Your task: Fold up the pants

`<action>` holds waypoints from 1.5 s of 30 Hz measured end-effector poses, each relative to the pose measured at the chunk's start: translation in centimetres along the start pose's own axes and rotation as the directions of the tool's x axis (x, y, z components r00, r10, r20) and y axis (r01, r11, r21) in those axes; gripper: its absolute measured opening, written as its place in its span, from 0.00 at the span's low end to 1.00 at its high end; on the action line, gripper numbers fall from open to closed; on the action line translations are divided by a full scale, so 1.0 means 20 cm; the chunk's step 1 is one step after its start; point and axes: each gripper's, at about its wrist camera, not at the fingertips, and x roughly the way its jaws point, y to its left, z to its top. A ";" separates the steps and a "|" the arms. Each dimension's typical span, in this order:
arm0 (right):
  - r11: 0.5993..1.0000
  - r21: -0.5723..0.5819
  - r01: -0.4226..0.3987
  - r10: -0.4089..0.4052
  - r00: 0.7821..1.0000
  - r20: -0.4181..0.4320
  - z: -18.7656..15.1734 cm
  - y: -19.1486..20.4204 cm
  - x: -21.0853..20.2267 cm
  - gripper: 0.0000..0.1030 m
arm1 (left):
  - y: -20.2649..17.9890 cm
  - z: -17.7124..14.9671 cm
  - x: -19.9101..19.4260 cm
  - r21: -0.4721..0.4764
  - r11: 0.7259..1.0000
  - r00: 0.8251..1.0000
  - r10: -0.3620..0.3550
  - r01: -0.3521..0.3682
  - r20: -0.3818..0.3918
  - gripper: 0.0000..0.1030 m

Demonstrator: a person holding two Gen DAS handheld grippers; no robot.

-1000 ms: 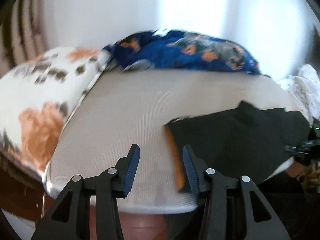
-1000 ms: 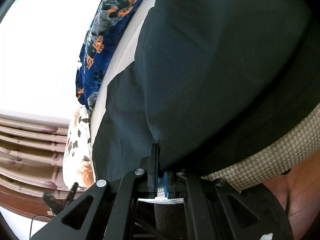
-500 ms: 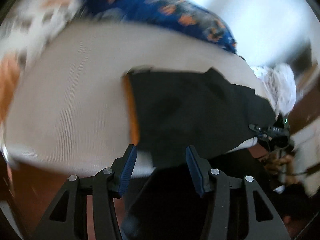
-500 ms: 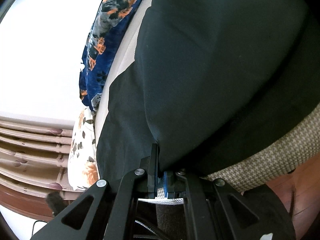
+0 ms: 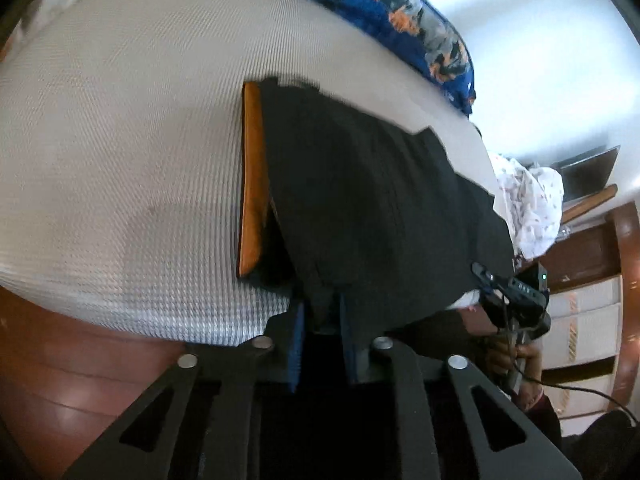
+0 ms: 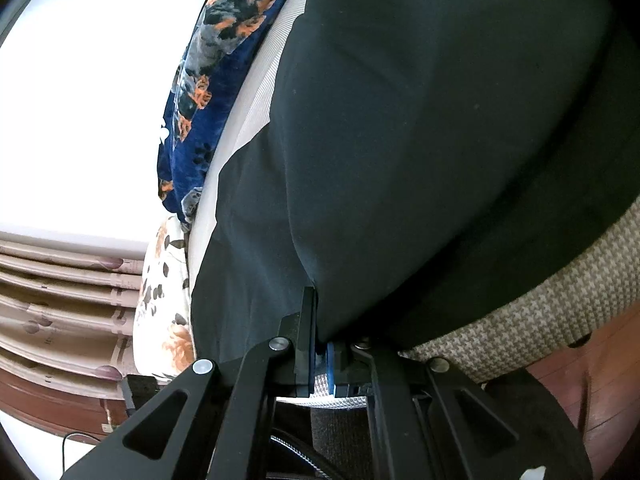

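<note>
Black pants [image 5: 372,200] with an orange waistband lining [image 5: 251,184] lie on a white woven bed cover [image 5: 120,140], their near edge over the bed's front edge. My left gripper [image 5: 320,320] has its blue fingers narrowed around the pants' near hem, with cloth between them. My right gripper [image 6: 318,344] is shut on the pants [image 6: 440,140] at their near edge; it also shows at the right in the left wrist view [image 5: 512,292], held by a hand.
A blue patterned blanket [image 5: 400,16] lies along the far side of the bed. A white floral pillow [image 6: 160,300] and a white floral cloth [image 5: 528,208] sit at the bed's ends. Wood floor [image 5: 60,360] lies below the front edge. White drawers [image 5: 580,320] stand right.
My left gripper has moved right and down to the pants' near edge, and its fingers have closed from wide open to a narrow gap around the cloth. The right gripper keeps its hold.
</note>
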 end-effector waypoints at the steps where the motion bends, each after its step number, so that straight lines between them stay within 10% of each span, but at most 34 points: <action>1: 1.000 0.001 0.000 0.000 1.000 0.001 0.00 0.00 0.00 0.05 | -0.01 0.01 -0.02 -0.003 1.000 1.000 0.013 -0.013 0.019 0.14; 9: 0.999 0.003 -0.034 0.034 0.999 0.003 -0.02 0.02 0.01 0.09 | -0.10 0.09 -0.06 0.067 0.991 0.984 0.104 -0.115 0.147 0.12; 17: 0.999 0.009 -0.047 0.047 0.999 -0.001 -0.02 0.00 0.02 0.09 | 0.01 0.00 0.10 0.064 0.980 0.978 0.181 -0.188 0.099 0.14; 23: 0.999 0.010 -0.047 0.047 0.999 -0.002 -0.02 0.00 0.02 0.09 | -0.18 -0.04 0.10 0.225 0.883 0.907 0.377 -0.413 0.187 0.33; 27: 0.999 0.013 -0.048 0.048 0.999 -0.003 -0.02 0.00 0.03 0.08 | -0.24 -0.03 -0.05 0.188 0.871 0.870 0.389 -0.455 0.302 0.41; 32: 0.999 0.011 -0.050 0.050 0.999 -0.003 -0.02 0.00 0.03 0.07 | -0.42 0.02 -0.05 0.270 0.897 0.915 0.265 -0.350 0.305 0.41; 36: 0.999 0.012 -0.050 0.051 0.999 -0.003 -0.01 0.00 0.03 0.07 | -0.48 0.02 0.26 0.347 0.901 0.964 0.221 -0.260 0.148 0.41; 45: 0.994 0.017 -0.110 0.108 0.989 0.097 0.18 -0.02 -0.18 0.12 | -0.34 0.04 0.37 0.262 0.933 0.969 0.225 -0.245 0.105 0.34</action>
